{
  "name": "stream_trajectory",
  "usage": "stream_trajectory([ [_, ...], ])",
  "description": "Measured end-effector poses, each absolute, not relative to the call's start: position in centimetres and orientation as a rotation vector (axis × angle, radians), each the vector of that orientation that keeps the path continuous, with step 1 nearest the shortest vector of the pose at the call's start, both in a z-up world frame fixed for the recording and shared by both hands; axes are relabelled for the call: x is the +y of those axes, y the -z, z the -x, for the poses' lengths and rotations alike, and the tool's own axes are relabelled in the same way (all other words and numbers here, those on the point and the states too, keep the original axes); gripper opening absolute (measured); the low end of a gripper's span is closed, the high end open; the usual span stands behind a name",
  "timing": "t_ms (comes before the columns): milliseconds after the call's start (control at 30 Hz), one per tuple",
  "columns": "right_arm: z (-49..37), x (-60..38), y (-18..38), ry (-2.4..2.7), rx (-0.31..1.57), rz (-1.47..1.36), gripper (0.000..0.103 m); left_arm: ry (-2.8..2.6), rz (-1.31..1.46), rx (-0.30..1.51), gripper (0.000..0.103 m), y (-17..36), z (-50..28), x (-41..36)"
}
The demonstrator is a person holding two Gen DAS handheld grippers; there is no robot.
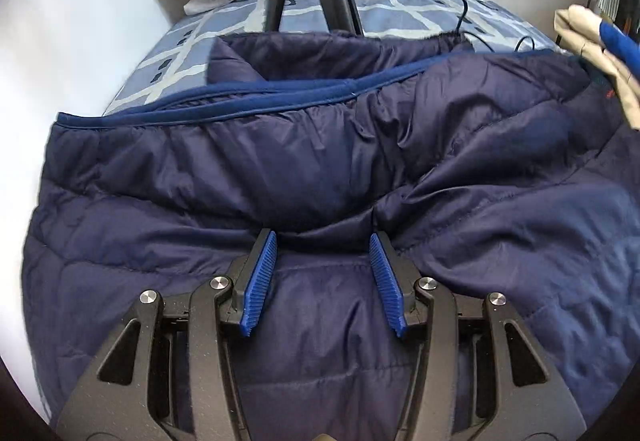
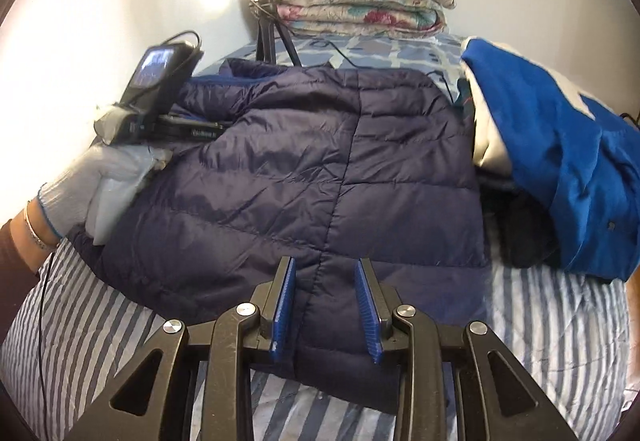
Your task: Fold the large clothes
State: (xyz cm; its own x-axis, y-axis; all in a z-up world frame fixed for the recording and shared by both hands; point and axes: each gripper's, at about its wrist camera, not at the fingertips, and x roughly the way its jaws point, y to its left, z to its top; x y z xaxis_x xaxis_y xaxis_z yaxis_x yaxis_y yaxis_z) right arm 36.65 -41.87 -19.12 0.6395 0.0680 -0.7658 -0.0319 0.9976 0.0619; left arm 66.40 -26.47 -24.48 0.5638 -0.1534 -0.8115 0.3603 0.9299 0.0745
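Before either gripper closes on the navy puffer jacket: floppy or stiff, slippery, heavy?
Likely floppy: the navy puffer jacket drapes in soft creases on the striped sheet. Probably slippery, since its shell shines. Probably light for its bulk, given the puffy quilted panels. Fabric bunches between the open left gripper fingers, so it should pinch easily.

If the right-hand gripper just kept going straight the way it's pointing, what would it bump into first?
The right gripper is open, its fingers straddling the near edge of the navy puffer jacket. Going straight on, it would probably plough into that jacket's quilted fabric first. The folded floral quilt lies well beyond, though depth is hard to judge.
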Motion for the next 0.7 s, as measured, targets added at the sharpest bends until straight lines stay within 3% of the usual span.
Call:
stream_trajectory([
  [100,-35.5,-42.5,18.9,-0.053,0.871,-0.078,0.031,0.342,-0.175,0.847,0.05,21.2,-62.9,-24.1],
  [133,-34.8,-42.9,18.6,-0.046,0.868,-0.09,0.036,0.363,-0.161,0.827,0.05,20.4,-61.3,-23.3],
  [167,-34.4,-43.1,18.3,-0.037,0.866,-0.099,0.042,0.383,-0.152,0.812,0.05,19.8,-59.8,-22.6],
  [233,-32.5,-43.9,17.9,0.012,0.847,-0.144,0.074,0.416,-0.127,0.786,0.05,19.1,-56.0,-21.1],
  [267,-31.6,-44.4,17.9,0.041,0.833,-0.168,0.077,0.444,-0.117,0.788,0.05,19.2,-54.1,-20.5],
  [400,-29.4,-46.7,19.0,0.135,0.845,-0.304,0.082,0.45,-0.149,0.777,0.05,20.7,-49.9,-20.9],
  [600,-29.3,-49.2,22.1,0.179,0.893,-0.538,0.084,0.458,-0.165,0.876,0.05,25.2,-49.6,-22.8],
  [700,-30.3,-49.5,23.1,0.164,0.893,-0.633,0.087,0.466,-0.16,0.872,0.05,25.1,-49.4,-22.6],
])
